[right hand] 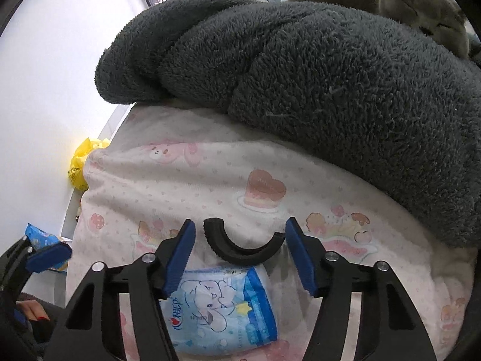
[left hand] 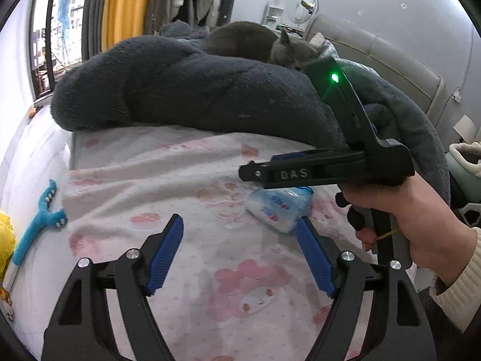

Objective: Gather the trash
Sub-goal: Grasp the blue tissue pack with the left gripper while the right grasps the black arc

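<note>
A blue-and-white tissue packet [left hand: 279,207] [right hand: 222,310] lies on the pink cartoon bedsheet [left hand: 180,180] [right hand: 210,180]. Just past it a black U-shaped piece [right hand: 240,249] rests on the sheet between the blue pads of my right gripper [right hand: 239,224]. One end of the piece meets the right pad; a small gap separates the other end from the left pad. In the left wrist view the right gripper [left hand: 252,173] hangs over the packet, held by a hand. My left gripper [left hand: 239,219] is open with nothing between its pads, the packet just beyond its right fingertip.
A dark fleece blanket [left hand: 180,90] [right hand: 330,75] is heaped behind, with a grey cat [left hand: 282,48] [right hand: 421,9] on it. A yellow bag [right hand: 79,162] and a blue toy [left hand: 39,225] lie at the bed's left edge. Another blue packet [right hand: 36,236] shows there.
</note>
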A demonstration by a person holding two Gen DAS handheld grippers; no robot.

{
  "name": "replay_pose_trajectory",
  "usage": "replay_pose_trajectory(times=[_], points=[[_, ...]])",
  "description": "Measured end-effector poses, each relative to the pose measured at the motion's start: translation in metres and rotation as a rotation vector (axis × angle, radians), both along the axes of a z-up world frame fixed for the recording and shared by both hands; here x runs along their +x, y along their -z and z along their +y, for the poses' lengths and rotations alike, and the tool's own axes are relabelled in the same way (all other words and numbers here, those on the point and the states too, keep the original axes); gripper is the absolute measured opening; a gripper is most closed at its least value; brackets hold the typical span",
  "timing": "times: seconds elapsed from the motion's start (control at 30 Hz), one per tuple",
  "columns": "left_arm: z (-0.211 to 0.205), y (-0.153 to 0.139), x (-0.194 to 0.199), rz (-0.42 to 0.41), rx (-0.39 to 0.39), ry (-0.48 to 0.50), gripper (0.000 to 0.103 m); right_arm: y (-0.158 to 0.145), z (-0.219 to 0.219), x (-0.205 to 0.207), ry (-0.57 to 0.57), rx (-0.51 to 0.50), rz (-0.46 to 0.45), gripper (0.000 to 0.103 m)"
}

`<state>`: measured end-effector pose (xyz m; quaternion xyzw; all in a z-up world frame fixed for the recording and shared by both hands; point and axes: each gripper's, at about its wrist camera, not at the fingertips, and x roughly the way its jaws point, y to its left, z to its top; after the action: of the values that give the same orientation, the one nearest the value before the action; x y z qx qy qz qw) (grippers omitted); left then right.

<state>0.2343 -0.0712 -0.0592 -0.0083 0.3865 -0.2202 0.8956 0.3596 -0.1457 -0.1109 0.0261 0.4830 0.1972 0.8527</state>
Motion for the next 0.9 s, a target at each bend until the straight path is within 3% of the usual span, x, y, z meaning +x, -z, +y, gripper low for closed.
replay_pose_trajectory(times=[0.2, 0.57, 0.9], points=[[-0.02, 0.008, 0.002, 0.021, 0.006, 0.045, 0.081, -0.003, -0.015, -0.007, 0.012, 0.036, -0.018, 0.048], [-0.045, 0.025, 0.015, 0.059, 0.011, 0.066, 0.082, -0.03, -0.053, -0.018, 0.041, 0.109, -0.085, 0.048], [-0.068, 0.038, 0.028, 0.079, 0.009, 0.04, 0.085, -0.035, -0.08, -0.025, 0.056, 0.136, -0.1, 0.048]])
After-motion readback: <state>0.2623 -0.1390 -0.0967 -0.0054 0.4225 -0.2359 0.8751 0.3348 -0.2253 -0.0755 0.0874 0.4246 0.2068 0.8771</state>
